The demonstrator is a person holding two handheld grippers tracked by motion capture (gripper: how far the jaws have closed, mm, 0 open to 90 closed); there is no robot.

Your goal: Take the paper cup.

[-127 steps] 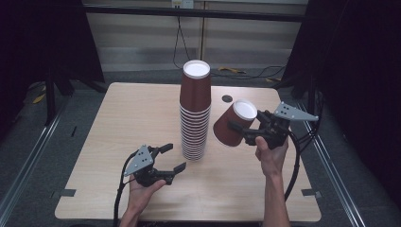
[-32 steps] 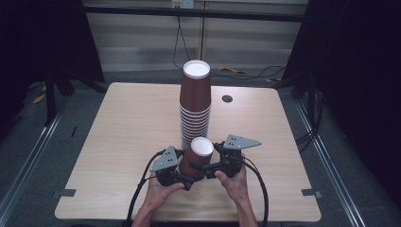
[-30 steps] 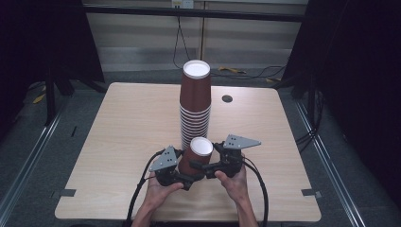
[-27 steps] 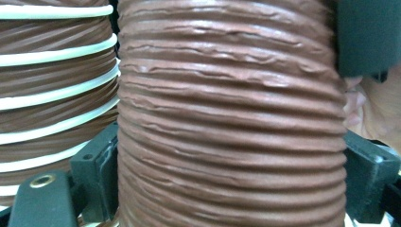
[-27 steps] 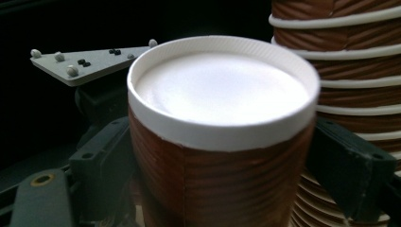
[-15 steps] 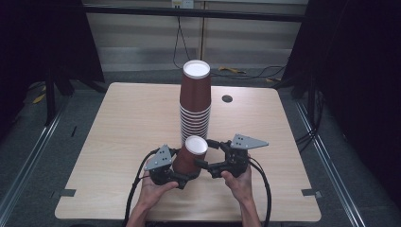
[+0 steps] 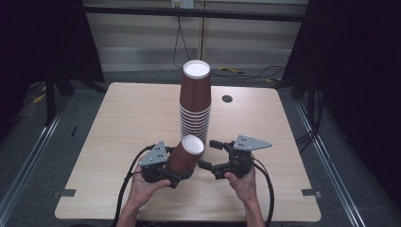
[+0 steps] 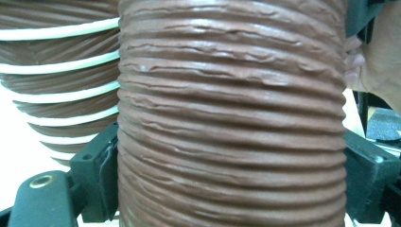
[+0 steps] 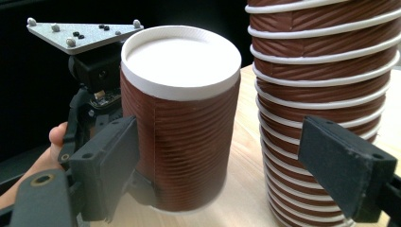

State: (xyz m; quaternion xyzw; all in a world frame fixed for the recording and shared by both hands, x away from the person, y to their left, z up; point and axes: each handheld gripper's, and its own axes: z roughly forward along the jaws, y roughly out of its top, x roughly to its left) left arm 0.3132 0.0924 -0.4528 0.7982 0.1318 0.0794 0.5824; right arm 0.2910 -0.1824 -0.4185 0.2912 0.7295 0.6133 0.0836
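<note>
Gripping a single brown cup (image 7: 187, 155) upside down near the bench's (image 7: 118, 123) front edge, the left claw (image 7: 174, 174) was clenched on its ribbed wall. The right claw (image 7: 204, 153) stood released beside it, jaws apart. Squeezing harder could have crushed the thin wall; a swing backward could have toppled the tall stack (image 7: 194, 106) just behind. No writing could be read on either.

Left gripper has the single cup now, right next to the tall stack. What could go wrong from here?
1. The held cup sits close beside the cup stack; a sideways swing could topple it.
2. The left gripper clamps the thin ribbed wall, which may crumple or slip.
3. The open right gripper points toward the stack and could clip it.
</note>
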